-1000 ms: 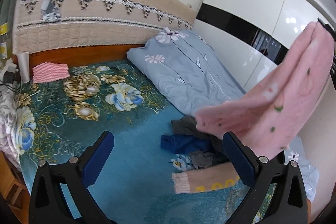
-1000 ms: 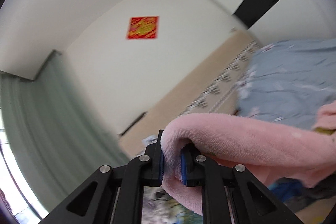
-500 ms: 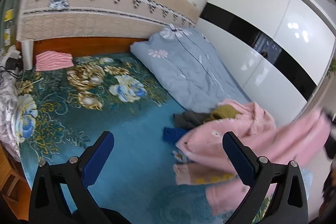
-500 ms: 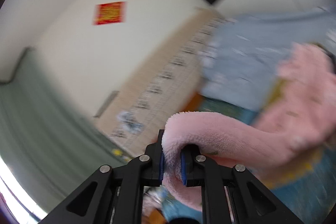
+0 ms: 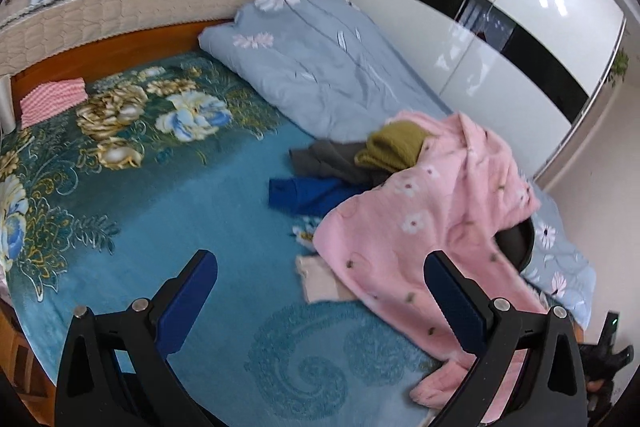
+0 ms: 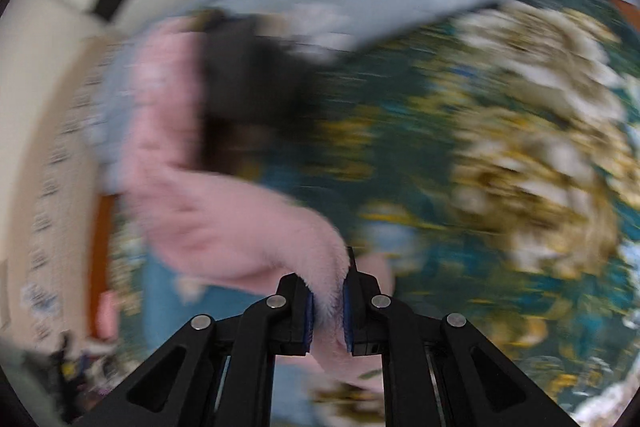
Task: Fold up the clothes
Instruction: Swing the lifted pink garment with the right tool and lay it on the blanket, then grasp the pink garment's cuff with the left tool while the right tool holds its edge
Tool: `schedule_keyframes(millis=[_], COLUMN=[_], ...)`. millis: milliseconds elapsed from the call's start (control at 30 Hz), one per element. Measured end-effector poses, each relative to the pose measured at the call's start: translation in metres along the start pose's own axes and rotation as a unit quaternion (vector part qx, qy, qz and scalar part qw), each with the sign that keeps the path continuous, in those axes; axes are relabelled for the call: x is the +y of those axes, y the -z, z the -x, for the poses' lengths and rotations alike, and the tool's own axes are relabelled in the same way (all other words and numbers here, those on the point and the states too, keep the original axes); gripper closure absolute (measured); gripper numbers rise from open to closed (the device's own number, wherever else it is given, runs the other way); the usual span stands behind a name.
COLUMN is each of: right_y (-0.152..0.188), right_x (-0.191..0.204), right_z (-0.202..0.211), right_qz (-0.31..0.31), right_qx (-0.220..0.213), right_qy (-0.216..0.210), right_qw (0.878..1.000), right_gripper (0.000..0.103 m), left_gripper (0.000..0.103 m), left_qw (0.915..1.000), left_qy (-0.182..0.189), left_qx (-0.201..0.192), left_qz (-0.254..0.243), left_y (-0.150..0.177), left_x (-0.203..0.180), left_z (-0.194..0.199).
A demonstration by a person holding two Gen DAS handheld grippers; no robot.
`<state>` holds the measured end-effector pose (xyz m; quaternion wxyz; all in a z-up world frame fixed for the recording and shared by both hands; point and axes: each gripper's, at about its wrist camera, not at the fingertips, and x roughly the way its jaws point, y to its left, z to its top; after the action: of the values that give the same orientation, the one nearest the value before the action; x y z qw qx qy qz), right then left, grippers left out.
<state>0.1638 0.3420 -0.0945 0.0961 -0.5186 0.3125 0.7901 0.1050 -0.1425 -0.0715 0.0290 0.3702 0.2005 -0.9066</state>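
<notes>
Right tongs (image 6: 327, 307) clamped on pink fleece garment (image 5: 432, 223), since swung down from midair onto the bed (image 5: 208, 211) for spreading; left tongs (image 5: 320, 303) apart, empty.

The left wrist camera sat above the near edge of the bed (image 5: 168, 195), looking forward and down between its own spread fingers toward the headboard (image 5: 120, 7) and the wardrobe (image 5: 500, 39). The right wrist camera was rolled and tilted, heavily blurred, looking close across the pink garment (image 6: 224, 227) pinched between its fingers. Both views took in the pink garment (image 5: 432, 223), the floral bedspread (image 6: 500, 147) and the grey-blue quilt (image 5: 320, 67).
</notes>
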Motion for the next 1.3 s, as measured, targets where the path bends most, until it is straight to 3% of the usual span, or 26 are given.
schedule_keyframes(millis=[133, 300, 467, 733, 933, 1233, 1300], right_y=[-0.002, -0.009, -0.009, -0.009, -0.009, -0.003, 0.000], right_x=[-0.068, -0.108, -0.138, -0.141, -0.141, -0.131, -0.129], right_z=[-0.008, -0.009, -0.020, -0.034, -0.033, -0.030, -0.028], right_qz=[-0.053, -0.090, -0.117, -0.094, -0.087, -0.083, -0.085], right_qx=[0.003, 0.007, 0.026, 0.058, 0.068, 0.073, 0.074], right_qy=[0.073, 0.159, 0.207, 0.214, 0.208, 0.203, 0.201], right_qw=[0.996, 0.983, 0.971, 0.971, 0.972, 0.973, 0.973], right_gripper=[0.092, 0.093, 0.093, 0.092, 0.092, 0.092, 0.092], left_gripper=[0.000, 0.000, 0.000, 0.001, 0.003, 0.029, 0.046], left_qw=[0.9995, 0.9971, 0.9913, 0.9738, 0.9622, 0.9321, 0.9299], left_qy=[-0.005, 0.004, 0.014, 0.036, 0.048, 0.073, 0.072], left_qx=[0.028, 0.060, 0.118, 0.222, 0.249, 0.313, 0.316], left_qz=[-0.011, -0.047, -0.058, 0.034, 0.100, 0.167, 0.175], left_y=[0.006, 0.013, 0.025, 0.049, 0.057, 0.069, 0.071], left_x=[-0.008, -0.026, -0.041, -0.033, -0.037, -0.044, -0.046], left_z=[-0.018, -0.045, -0.091, -0.184, -0.228, -0.273, -0.275])
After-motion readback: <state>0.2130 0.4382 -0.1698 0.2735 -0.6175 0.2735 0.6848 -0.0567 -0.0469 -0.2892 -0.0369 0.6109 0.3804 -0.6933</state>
